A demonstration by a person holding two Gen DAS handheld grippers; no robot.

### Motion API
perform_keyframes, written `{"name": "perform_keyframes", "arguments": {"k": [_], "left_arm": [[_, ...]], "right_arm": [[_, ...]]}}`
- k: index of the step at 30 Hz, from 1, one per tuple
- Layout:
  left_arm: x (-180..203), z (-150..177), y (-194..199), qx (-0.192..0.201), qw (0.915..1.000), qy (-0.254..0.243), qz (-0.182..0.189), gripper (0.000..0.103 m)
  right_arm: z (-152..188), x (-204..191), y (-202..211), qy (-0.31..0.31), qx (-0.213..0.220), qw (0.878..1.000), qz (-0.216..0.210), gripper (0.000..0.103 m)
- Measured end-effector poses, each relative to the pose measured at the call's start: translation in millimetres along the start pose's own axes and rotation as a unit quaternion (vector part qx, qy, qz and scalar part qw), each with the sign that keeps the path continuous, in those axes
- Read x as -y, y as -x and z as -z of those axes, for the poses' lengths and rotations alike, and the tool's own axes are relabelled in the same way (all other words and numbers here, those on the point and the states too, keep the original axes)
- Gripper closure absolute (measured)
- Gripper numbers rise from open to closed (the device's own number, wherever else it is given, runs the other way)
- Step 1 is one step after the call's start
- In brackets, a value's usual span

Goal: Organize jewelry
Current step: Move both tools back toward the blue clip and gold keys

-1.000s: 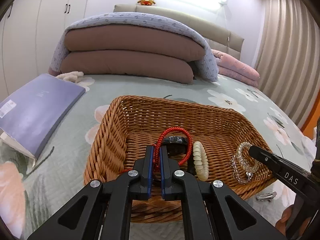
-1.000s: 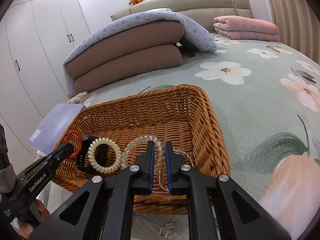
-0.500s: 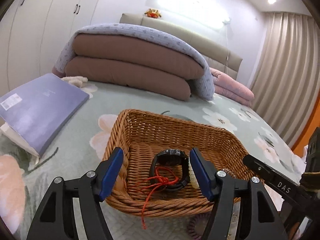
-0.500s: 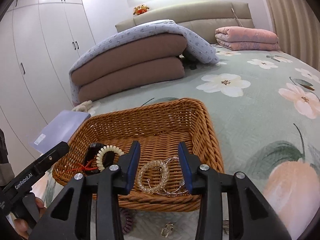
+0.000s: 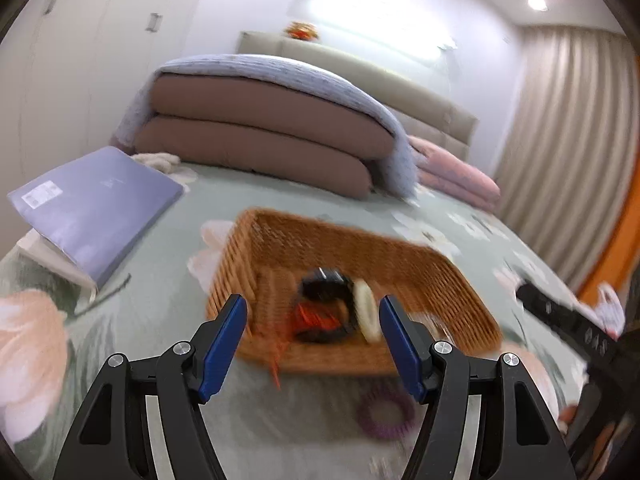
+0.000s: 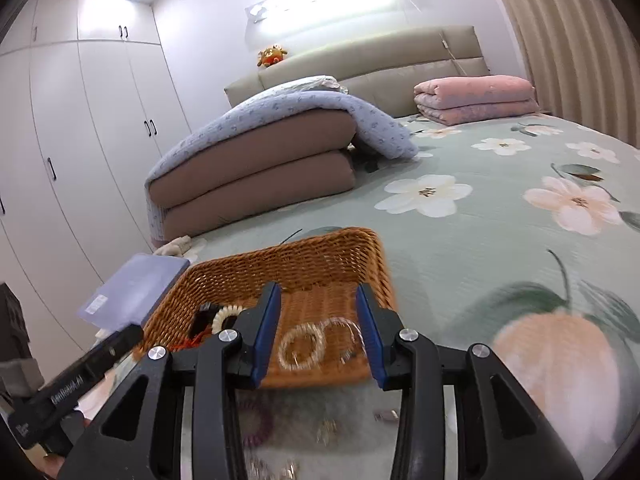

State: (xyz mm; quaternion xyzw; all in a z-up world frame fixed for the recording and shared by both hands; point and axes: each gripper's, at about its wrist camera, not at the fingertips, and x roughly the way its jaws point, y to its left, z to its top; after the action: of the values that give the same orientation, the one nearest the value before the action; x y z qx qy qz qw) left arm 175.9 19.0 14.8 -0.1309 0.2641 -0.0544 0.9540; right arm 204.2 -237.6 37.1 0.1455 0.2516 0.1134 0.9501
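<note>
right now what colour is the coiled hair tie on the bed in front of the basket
Purple; the coiled hair tie shows best in the left wrist view.

Rough woven wicker basket (image 6: 320, 256), clear glossy bead bracelet (image 6: 302, 346), matt quilted cloth bedspread (image 6: 480, 240).

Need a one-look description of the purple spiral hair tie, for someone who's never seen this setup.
Start at the brown woven wicker basket on the floral green bedspread. On the bedspread just in front of its near wall lies the purple spiral hair tie. It is the only purple ring, and it lies outside the basket, unlike the cream bead bracelet and red cord bracelet inside.
</note>
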Motion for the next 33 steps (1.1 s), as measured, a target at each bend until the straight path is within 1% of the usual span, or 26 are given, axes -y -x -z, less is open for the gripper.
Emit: {"name": "perform_keyframes", "arguments": {"k": [1, 3, 6, 7, 9, 11, 13, 14, 16, 18, 20, 22, 25, 29, 33], "left_arm": [[3.0, 5.4, 5.5, -0.009, 0.9999, -0.011, 0.003, 0.033], [8.4, 18.9, 17.2, -0.036, 0.9986, -0.034, 0.021, 0.033], [13.5, 40.7, 34.5, -0.073, 0.9940, -0.063, 0.051, 0.033], [13.8, 47.3, 38.7, -0.083, 0.9922, -0.068, 0.063, 0.033], [13.3, 61.0, 44.0, -0.100, 0.9882, -0.072, 0.091, 0.033], [12.2, 75.7, 45.4, -0.107, 0.9860, -0.075, 0.103, 0.033], [12.7, 87.8, 40.4, -0.121, 0.9842, -0.081, 0.100, 0.033], [14.5, 89.4, 35.3, -0.136, 0.9823, -0.084, 0.097, 0.033], [15.4, 90.2, 34.2, -0.143, 0.9809, -0.084, 0.102, 0.033], [12.4, 90.1, 32.1, -0.150, 0.9791, -0.076, 0.115, 0.033], [11.4, 91.1, 32.5, -0.155, 0.9778, -0.071, 0.121, 0.033], [11.8, 91.3, 31.9, -0.159, 0.9772, -0.071, 0.121, 0.033], [16.5, 95.4, 29.9, -0.173, 0.9737, -0.081, 0.124, 0.033], [24.7, 99.5, 31.5, -0.172, 0.9728, -0.105, 0.114, 0.033], [27.8, 101.6, 30.4, -0.178, 0.9702, -0.115, 0.116, 0.033]], "right_arm": [[2.1, 1.8, 6.5, 0.004, -0.006, 1.000, 0.003, 0.061], [8.4, 7.3, 19.8, 0.022, -0.021, 0.999, 0.011, 0.061], [16.8, 21.3, 37.4, 0.047, -0.024, 0.998, 0.030, 0.061], [18.3, 27.5, 39.5, 0.046, -0.025, 0.998, 0.035, 0.061], [20.9, 46.1, 35.5, 0.025, -0.035, 0.998, 0.035, 0.061], [25.9, 61.0, 24.1, 0.002, -0.055, 0.998, 0.040, 0.061], [30.3, 68.1, 9.7, -0.006, -0.094, 0.995, 0.030, 0.061], [31.0, 68.4, 3.4, -0.004, -0.108, 0.994, 0.023, 0.061], [35.0, 65.0, -5.8, 0.011, -0.137, 0.990, 0.006, 0.061], [38.4, 59.8, -9.0, 0.029, -0.148, 0.989, 0.000, 0.061], [41.1, 59.0, -13.0, 0.030, -0.157, 0.987, -0.011, 0.061], [44.4, 60.6, -20.0, 0.026, -0.168, 0.985, -0.006, 0.061], [48.5, 65.5, -32.0, 0.011, -0.193, 0.981, -0.024, 0.061], [53.4, 67.3, -38.9, 0.008, -0.209, 0.978, -0.027, 0.061], [59.6, 48.1, -28.8, 0.031, -0.215, 0.973, -0.079, 0.061]]}}
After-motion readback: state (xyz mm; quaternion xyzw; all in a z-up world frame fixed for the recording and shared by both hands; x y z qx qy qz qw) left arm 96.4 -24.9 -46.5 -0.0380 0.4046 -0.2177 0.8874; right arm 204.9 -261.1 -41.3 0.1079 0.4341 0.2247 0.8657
